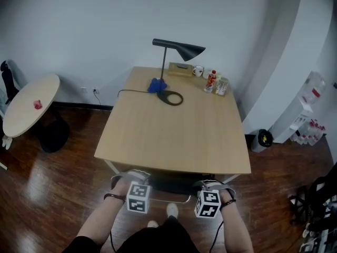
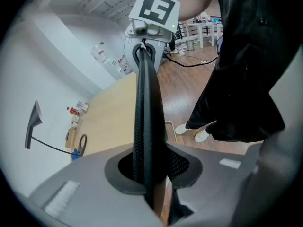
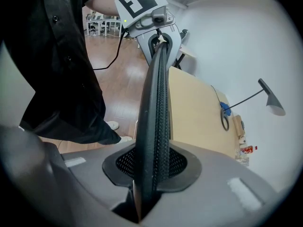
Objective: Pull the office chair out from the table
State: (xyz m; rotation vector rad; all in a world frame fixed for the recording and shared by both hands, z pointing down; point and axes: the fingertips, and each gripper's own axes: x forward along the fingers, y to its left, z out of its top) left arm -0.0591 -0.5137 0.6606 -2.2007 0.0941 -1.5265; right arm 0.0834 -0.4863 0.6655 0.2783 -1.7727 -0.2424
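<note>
The office chair is tucked under the near edge of the wooden table (image 1: 174, 136); only the dark top of its backrest (image 1: 171, 185) shows in the head view. My left gripper (image 1: 131, 179) clamps the backrest's left end and my right gripper (image 1: 211, 185) its right end. In the left gripper view the black mesh backrest edge (image 2: 147, 108) runs up between the grey jaws of the left gripper (image 2: 147, 174), which press on it. The right gripper (image 3: 151, 171) likewise holds the mesh edge (image 3: 158, 103) tight. The seat and wheels are hidden.
A black desk lamp (image 1: 176, 49), a blue object (image 1: 156, 85), a mug (image 1: 198, 70) and a bottle (image 1: 211, 79) sit at the table's far side. A round side table (image 1: 31, 104) stands left, a bin (image 1: 261, 139) right. The person's feet (image 1: 171, 210) are on the wooden floor behind the chair.
</note>
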